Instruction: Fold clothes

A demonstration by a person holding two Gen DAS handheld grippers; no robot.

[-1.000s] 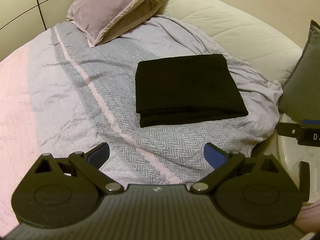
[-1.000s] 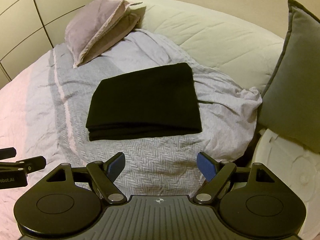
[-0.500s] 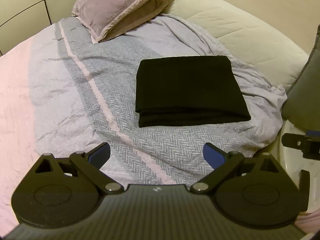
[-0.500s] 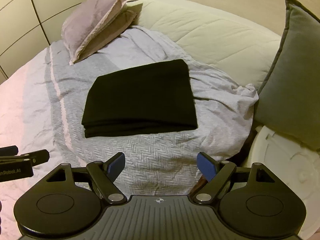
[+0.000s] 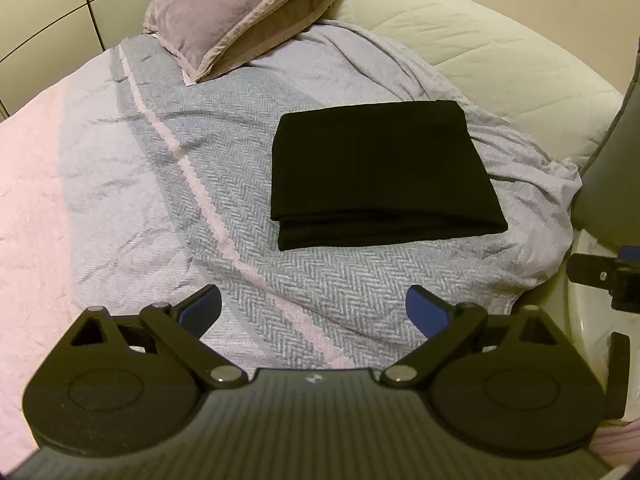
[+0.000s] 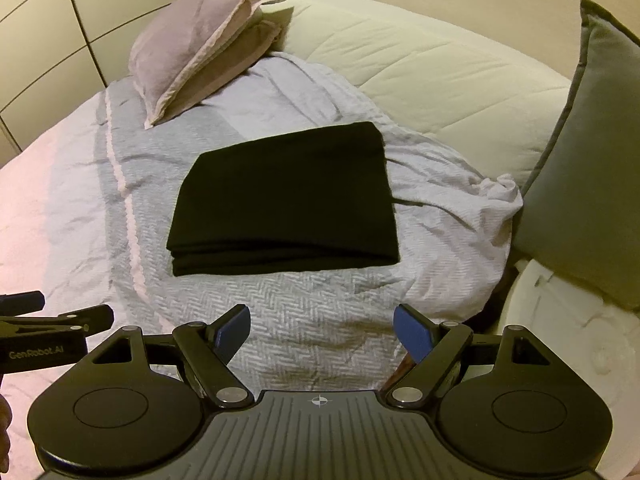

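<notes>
Hovering wide apart and empty, both grippers, left [image 5: 313,309] and right [image 6: 322,334], are being held back; the cloth [image 6: 286,200] is seemingly lying folded, needing only gentle edge-squaring.

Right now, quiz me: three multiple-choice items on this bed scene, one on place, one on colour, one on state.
1. The cloth lies on: A the blanket; B the pillow; C the floor.
2. The cloth is: A white; B black; C red.
3. The right tool is: A shut on the cloth; B open and empty; C shut on the pillow.

Key: 1 A, herringbone blanket shows all round it. 2 B, it is black all over. 3 B, the fingers stand apart short of the cloth.
</notes>
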